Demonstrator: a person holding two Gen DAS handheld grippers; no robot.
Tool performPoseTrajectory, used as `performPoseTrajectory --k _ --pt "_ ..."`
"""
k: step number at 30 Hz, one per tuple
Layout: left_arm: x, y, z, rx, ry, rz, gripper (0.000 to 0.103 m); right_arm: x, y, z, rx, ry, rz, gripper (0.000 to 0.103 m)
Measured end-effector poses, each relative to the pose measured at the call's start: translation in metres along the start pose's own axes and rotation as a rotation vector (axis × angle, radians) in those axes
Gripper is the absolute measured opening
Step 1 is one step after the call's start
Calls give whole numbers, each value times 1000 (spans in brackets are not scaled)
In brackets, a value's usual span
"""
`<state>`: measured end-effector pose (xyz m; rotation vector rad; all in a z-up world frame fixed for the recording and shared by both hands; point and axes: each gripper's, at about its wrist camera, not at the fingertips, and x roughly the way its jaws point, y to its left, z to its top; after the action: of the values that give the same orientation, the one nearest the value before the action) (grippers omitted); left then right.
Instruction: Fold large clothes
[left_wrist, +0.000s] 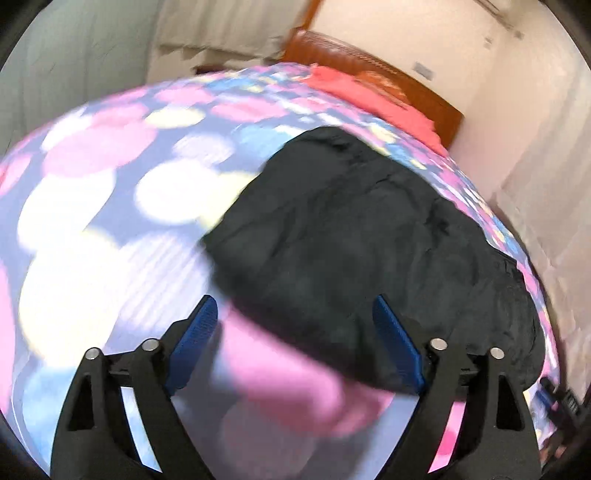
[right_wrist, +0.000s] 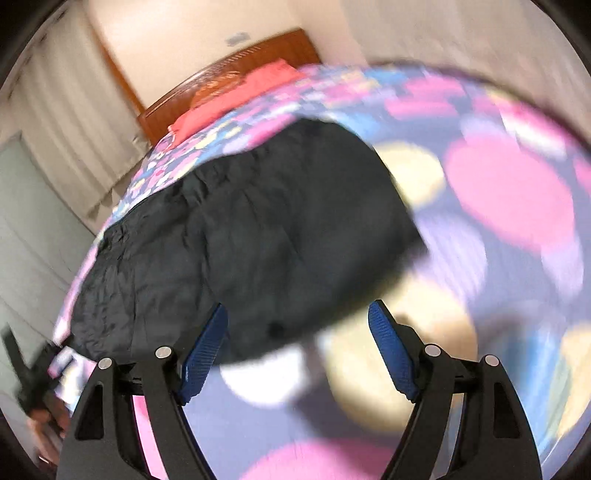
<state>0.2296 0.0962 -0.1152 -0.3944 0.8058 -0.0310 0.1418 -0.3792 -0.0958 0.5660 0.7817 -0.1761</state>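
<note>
Grippers hovering above bed: left gripper (left_wrist: 295, 332) and right gripper (right_wrist: 297, 332), jaws spread, pinching nothing. Black garment (left_wrist: 369, 236) lying crumpled on dotted bedspread (left_wrist: 110, 177), just ahead of both fingertip pairs. Views blurring.

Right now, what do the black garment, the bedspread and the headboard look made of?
Black garment: thin woven synthetic, probably nylon or polyester; fine crinkles, faint sheen, puffy look.
Bedspread: soft printed fabric, matte, pastel circles; fibre unclear through blur.
Headboard: brown, glossy; polished wood or padded leather, cannot tell which.
</note>
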Motion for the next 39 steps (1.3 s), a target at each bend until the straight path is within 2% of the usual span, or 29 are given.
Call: performPoseTrajectory --k 3,5,8,12,14,16,17,18,22,25,30,39 --pt "13 17 -11 -116 73 -47 87 12 -17 -9 109 43 48 77" --pt "16 19 -9 -142 45 -70 92 21 -20 -7 161 37 88 77" --pt "28 14 0 -143 21 -69 95 34 -18 3 194 -16 83 77" --pt "49 13 16 -182 9 -21 95 54 -19 18 272 -52 106 79" --pt "51 13 21 -205 -9 -2 95 61 -18 25 281 -67 93 76" --pt "55 7 26 -197 -23 14 79 64 -19 26 298 -70 73 59" --pt "55 8 28 -189 -17 -11 58 65 -20 26 305 -72 78 56" --pt "57 9 29 -198 2 -47 50 64 -21 26 307 -75 85 50" --pt "48 10 24 -220 -8 -70 35 56 -26 21 311 -75 131 33" --pt "38 10 21 -217 -13 -75 31 43 -26 15 292 -73 149 25" --pt "21 19 13 -228 -2 -71 30 25 -32 2 277 -59 159 24" --pt "-25 38 -23 -228 27 -51 30 -1 -39 -23 241 -25 166 24"
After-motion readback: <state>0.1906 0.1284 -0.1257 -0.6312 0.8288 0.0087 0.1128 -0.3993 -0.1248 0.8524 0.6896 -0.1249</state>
